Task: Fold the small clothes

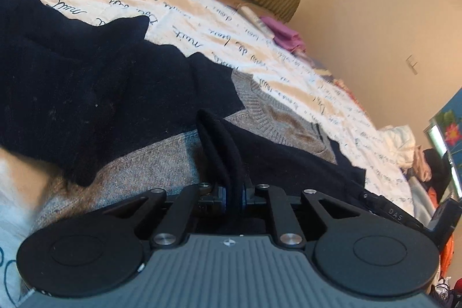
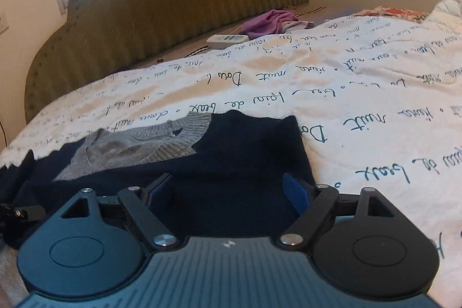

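One sweater point(image 1: 95, 94), dark blue with a grey knit collar, lies on the bed point(image 2: 361, 94) and looks only partly folded. In the left view a dark sleeve part lies across the grey middle. The left tool point(image 1: 234, 192) is nearly pressed together and pinches a fold of the dark cloth. The right tool point(image 2: 231, 192) is spread wide over the sweater's edge and holds nothing. More folds and smoothing seem left to do.

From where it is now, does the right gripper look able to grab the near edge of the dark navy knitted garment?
Probably yes. The right gripper is open right over the dark navy knitted garment on the script-printed white bedspread, with nothing visible blocking it.
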`<control>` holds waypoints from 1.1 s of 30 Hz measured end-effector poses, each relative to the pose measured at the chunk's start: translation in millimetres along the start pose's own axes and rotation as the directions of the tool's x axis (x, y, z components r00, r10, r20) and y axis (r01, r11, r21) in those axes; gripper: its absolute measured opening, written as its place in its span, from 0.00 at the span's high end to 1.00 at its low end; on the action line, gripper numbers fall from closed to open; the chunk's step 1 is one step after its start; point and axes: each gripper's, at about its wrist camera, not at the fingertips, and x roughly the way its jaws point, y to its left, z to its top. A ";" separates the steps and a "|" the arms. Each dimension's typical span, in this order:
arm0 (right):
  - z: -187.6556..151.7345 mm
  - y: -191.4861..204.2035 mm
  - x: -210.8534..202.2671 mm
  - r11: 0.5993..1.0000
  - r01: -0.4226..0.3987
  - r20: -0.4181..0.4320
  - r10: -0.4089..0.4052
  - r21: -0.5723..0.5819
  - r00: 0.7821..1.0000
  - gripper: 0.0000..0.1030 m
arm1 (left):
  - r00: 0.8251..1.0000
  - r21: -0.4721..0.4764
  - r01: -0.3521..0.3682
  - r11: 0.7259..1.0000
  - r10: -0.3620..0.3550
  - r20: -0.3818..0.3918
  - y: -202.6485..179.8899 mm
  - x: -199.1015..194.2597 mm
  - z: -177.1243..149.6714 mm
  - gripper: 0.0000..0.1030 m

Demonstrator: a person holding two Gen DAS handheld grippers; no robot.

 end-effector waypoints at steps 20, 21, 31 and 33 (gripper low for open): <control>9.2 33.6 8.9 0.982 0.128 -0.020 -0.132 -0.140 0.991 0.19 | 0.993 -0.086 0.108 0.990 -0.103 0.059 15.9 -1.5 -4.3 0.76; 4.8 23.8 13.0 0.987 0.113 -0.028 -0.116 -0.113 0.993 0.19 | 0.993 -0.085 0.110 0.990 -0.105 0.060 16.1 -1.4 -4.0 0.76; 0.8 21.7 11.7 0.983 0.136 -0.017 -0.139 -0.124 0.990 0.18 | 0.984 -0.108 0.059 0.992 -0.040 0.172 22.9 -56.0 9.9 0.35; 1.0 21.7 11.6 0.983 0.136 -0.015 -0.139 -0.124 0.990 0.18 | 0.944 -0.166 0.064 0.984 -0.006 0.329 43.6 -100.4 20.2 0.10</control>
